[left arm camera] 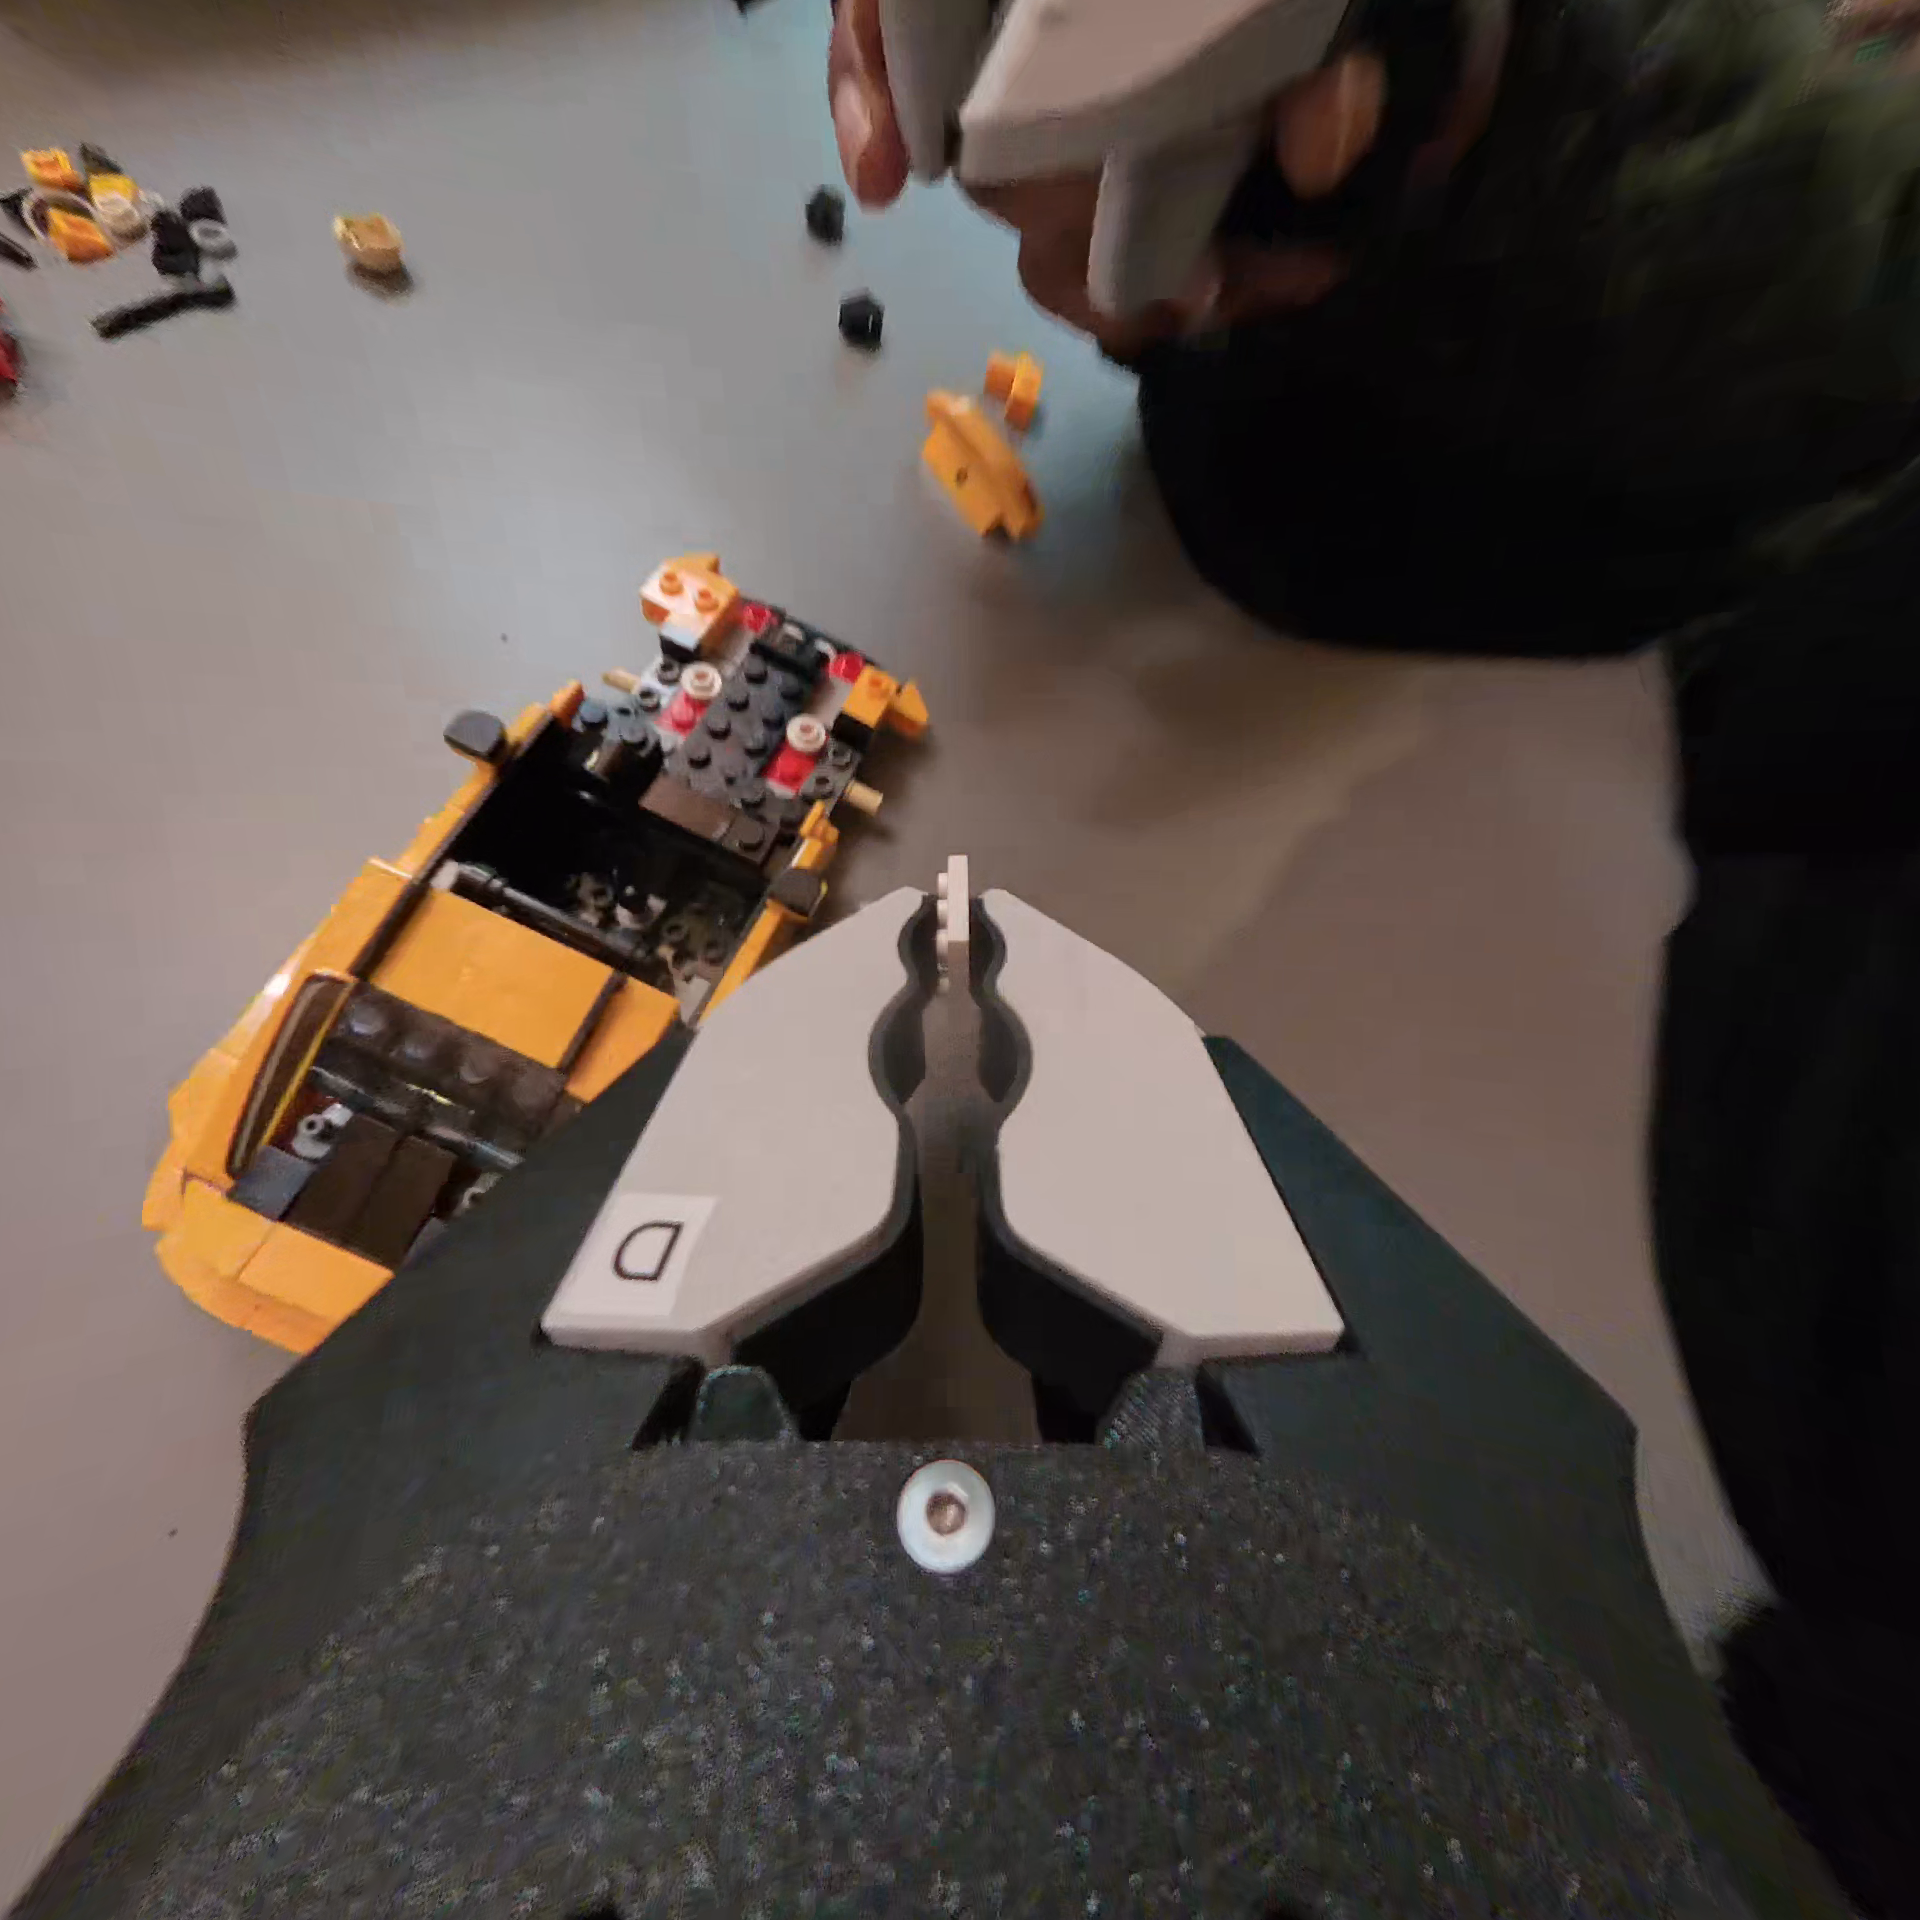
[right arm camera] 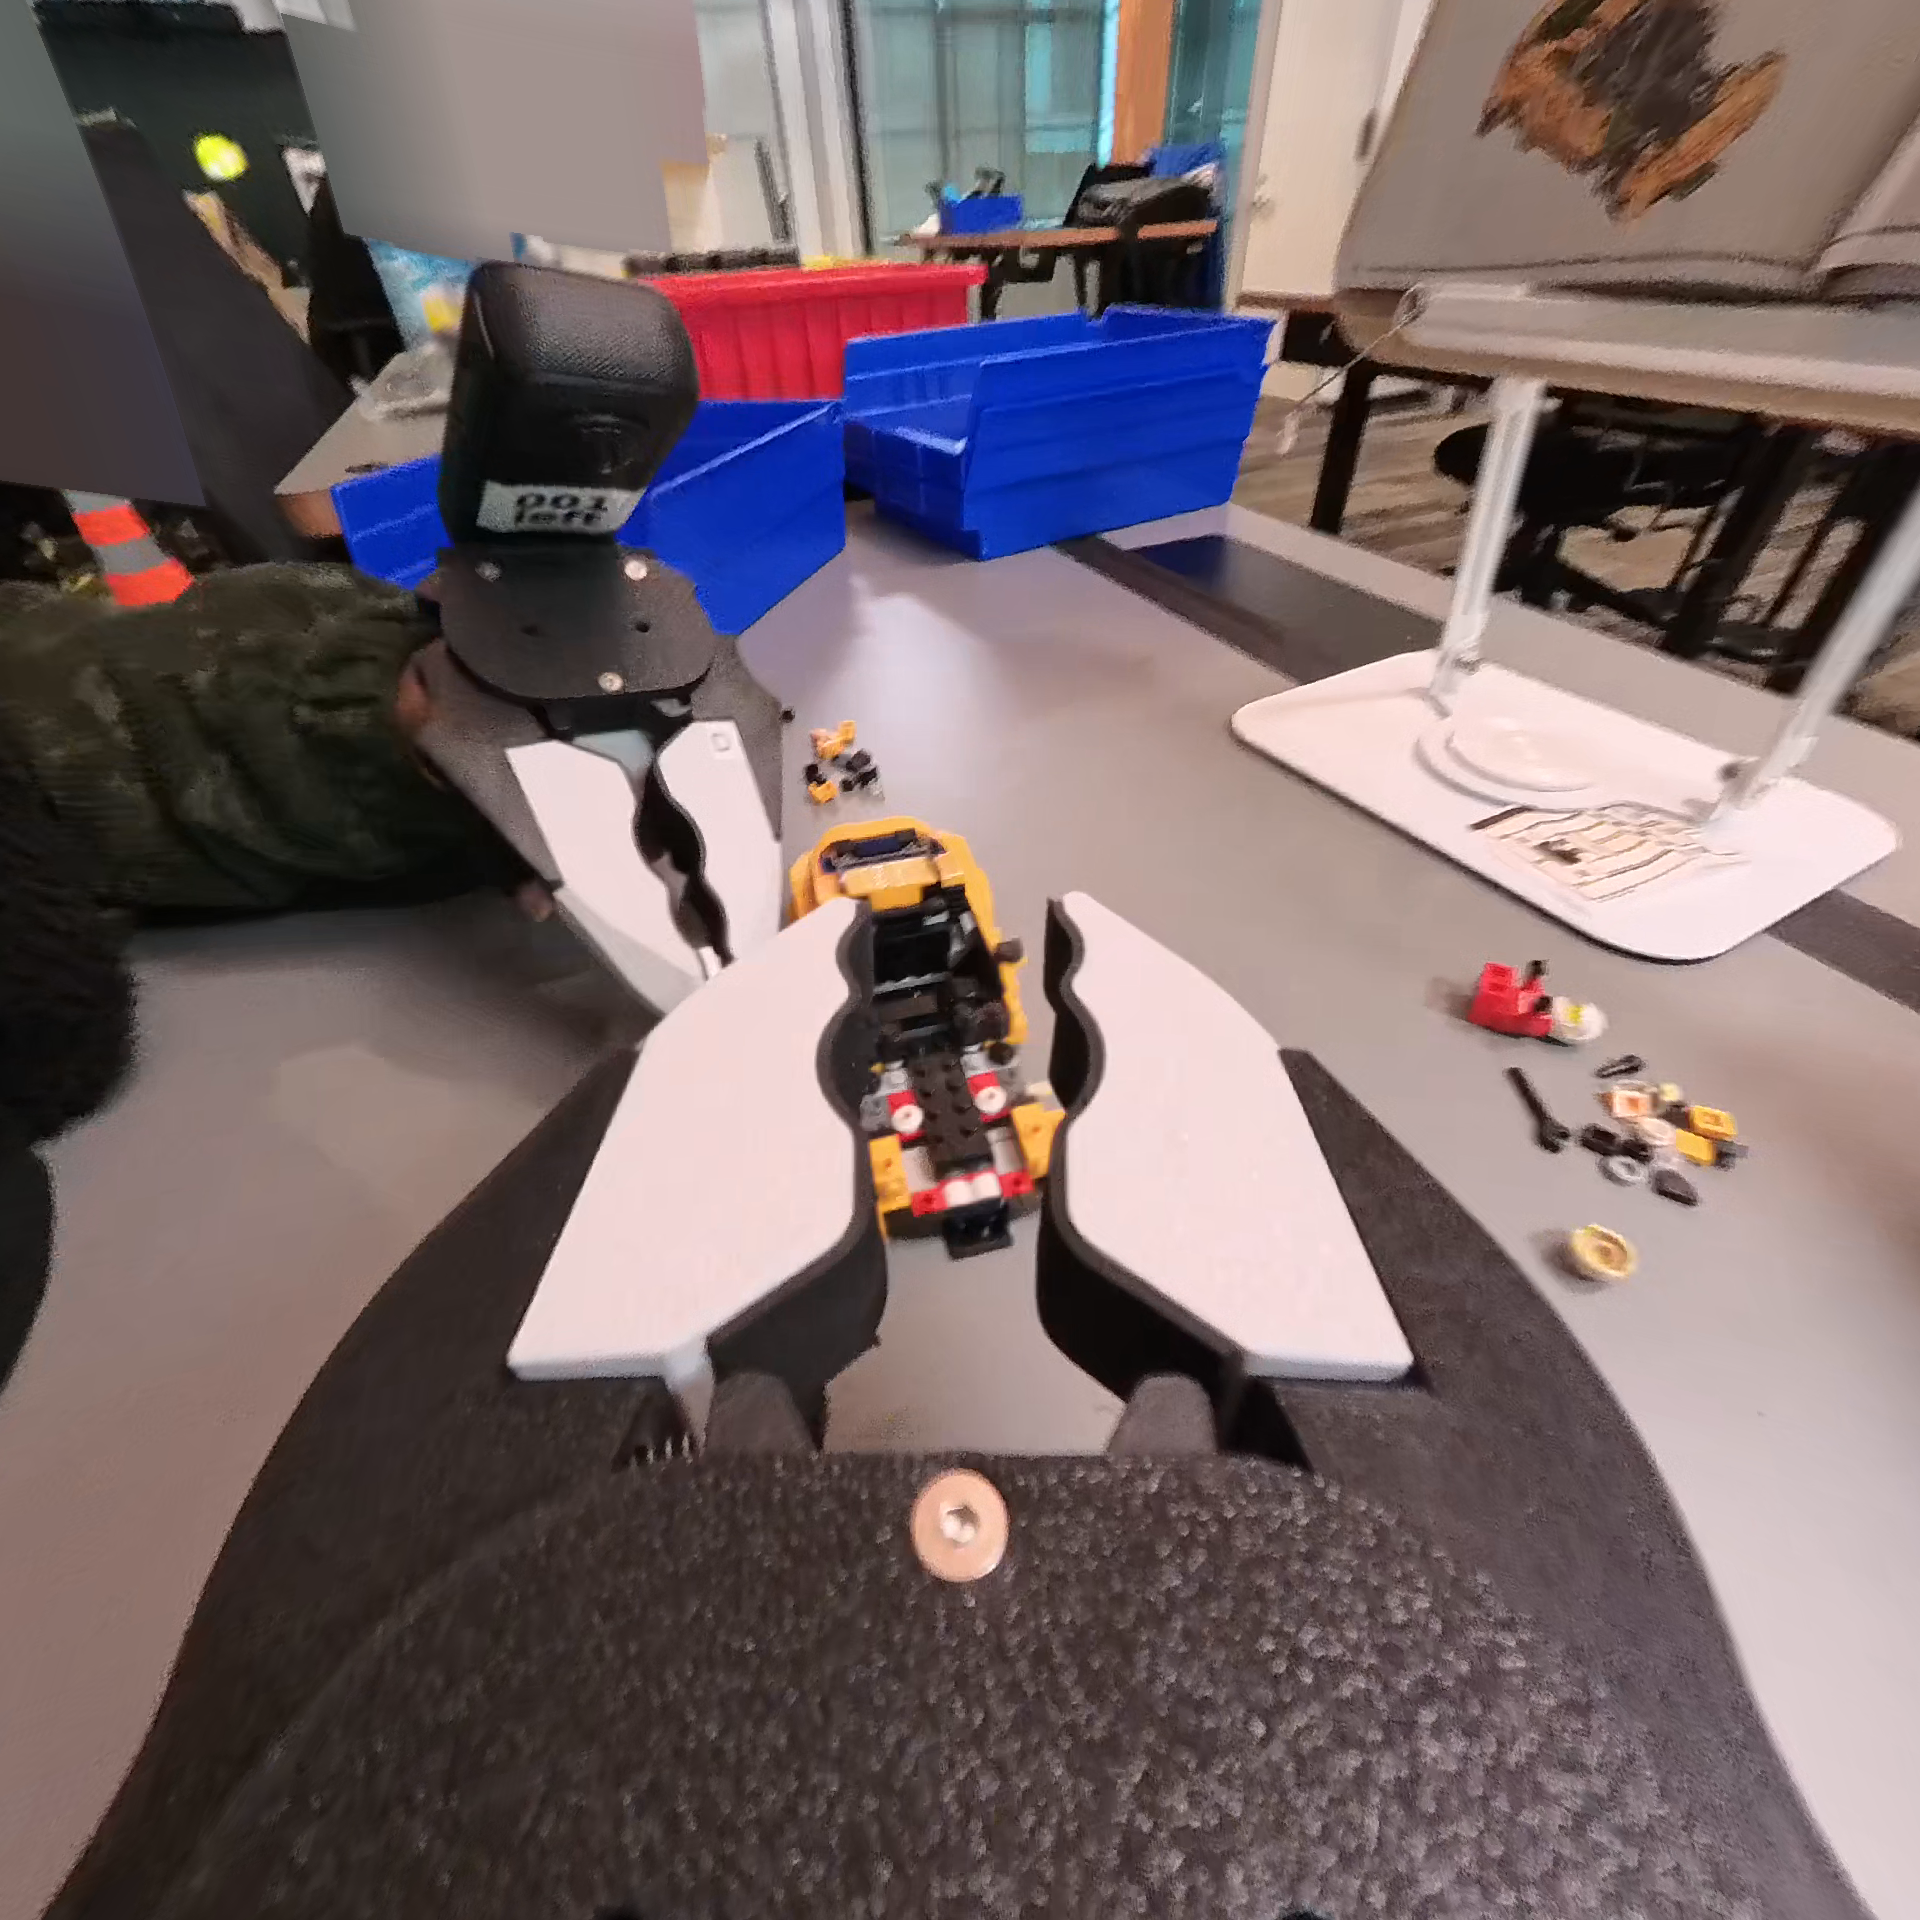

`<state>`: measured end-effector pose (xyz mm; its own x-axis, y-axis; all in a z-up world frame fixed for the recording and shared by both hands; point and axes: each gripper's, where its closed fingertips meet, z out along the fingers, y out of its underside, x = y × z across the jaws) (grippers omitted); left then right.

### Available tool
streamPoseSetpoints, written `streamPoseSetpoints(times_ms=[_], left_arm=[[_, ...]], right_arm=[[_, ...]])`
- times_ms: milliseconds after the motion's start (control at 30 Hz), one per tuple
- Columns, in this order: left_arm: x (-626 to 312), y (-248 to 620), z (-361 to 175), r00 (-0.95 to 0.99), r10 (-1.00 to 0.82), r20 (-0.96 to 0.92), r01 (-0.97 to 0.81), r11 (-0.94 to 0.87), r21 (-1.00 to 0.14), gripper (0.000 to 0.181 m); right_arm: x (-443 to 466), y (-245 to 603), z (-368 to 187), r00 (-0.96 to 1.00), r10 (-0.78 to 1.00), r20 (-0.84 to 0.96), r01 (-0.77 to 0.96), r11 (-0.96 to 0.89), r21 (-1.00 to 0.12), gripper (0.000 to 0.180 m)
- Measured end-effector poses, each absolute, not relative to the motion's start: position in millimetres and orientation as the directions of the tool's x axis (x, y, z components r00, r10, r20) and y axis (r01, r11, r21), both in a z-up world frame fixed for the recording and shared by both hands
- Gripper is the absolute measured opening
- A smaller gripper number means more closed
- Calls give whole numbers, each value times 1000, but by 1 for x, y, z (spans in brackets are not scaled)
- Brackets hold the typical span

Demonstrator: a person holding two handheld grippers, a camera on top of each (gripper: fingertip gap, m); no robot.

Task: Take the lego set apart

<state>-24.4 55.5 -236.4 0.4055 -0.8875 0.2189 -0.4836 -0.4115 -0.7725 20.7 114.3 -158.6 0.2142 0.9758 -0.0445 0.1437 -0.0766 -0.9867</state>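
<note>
Left wrist view: my left gripper (left arm camera: 956,904) is pressed together on a small light grey plate piece (left arm camera: 954,914), pinched edge-on at the fingertips, lifted above the grey table (left arm camera: 312,582). The orange lego car (left arm camera: 499,956) lies left of and below the fingers, roof off, black interior and studded rear exposed. Two loose orange parts (left arm camera: 982,452) sit farther up the table, two small black bits (left arm camera: 860,317) beyond them. A scatter of orange, black and grey pieces (left arm camera: 114,223) lies at top left, one tan round piece (left arm camera: 369,241) just right of it. My right hand (left arm camera: 1091,156) on its grey gripper is blurred at the top.

Right wrist view: my right gripper (right arm camera: 956,925) is spread wide, nothing between the fingers; the lego car (right arm camera: 935,1039) shows through the gap, on the table, rear end nearest. My left gripper (right arm camera: 707,935) is to the left, tips beside the car's far end. Removed pieces (right arm camera: 1652,1132) lie to the right, a red chunk (right arm camera: 1507,1003) near them, a tan round piece (right arm camera: 1600,1252) closer. Small pile (right arm camera: 842,764) behind the car. Blue bins (right arm camera: 1049,436) and a red bin (right arm camera: 810,322) at the back, white stand base (right arm camera: 1351,748) at right.
</note>
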Motion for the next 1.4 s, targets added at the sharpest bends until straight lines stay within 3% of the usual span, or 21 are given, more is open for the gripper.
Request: streamPoseSetpoints(times_ms=[233, 433, 700, 933, 1167, 1400], left_arm=[[-26, 55, -263, 392, -920, -4, -669, -283, -687, 5], [-25, 48, -263, 339, -941, -23, -705, -237, -668, 24], [-57, 47, -259, 341, -939, -49, -745, -238, -623, 27], [-54, 44, -268, 334, -942, -29, -745, -245, -620, 28], [-46, 35, -269, 300, -954, 25, -732, -247, -635, 13], [-41, 28, -268, 268, -962, 46, -736, -235, -635, 21]], right_arm=[[7, 74, -217, 32, 999, -37, 486, -48, -873, 31], [-11, 51, -251, 61, 998, -14, 694, -53, -718, 34], [-25, 56, -266, 156, 988, 22, 758, -105, -644, 30], [-29, 44, -266, 31, 999, 31, 761, -4, -649, 20], [-24, 40, -252, 3, 1000, -10, 705, -9, -709, 19], [-28, 32, -256, -21, 1000, -15, 718, 4, -696, 19]])
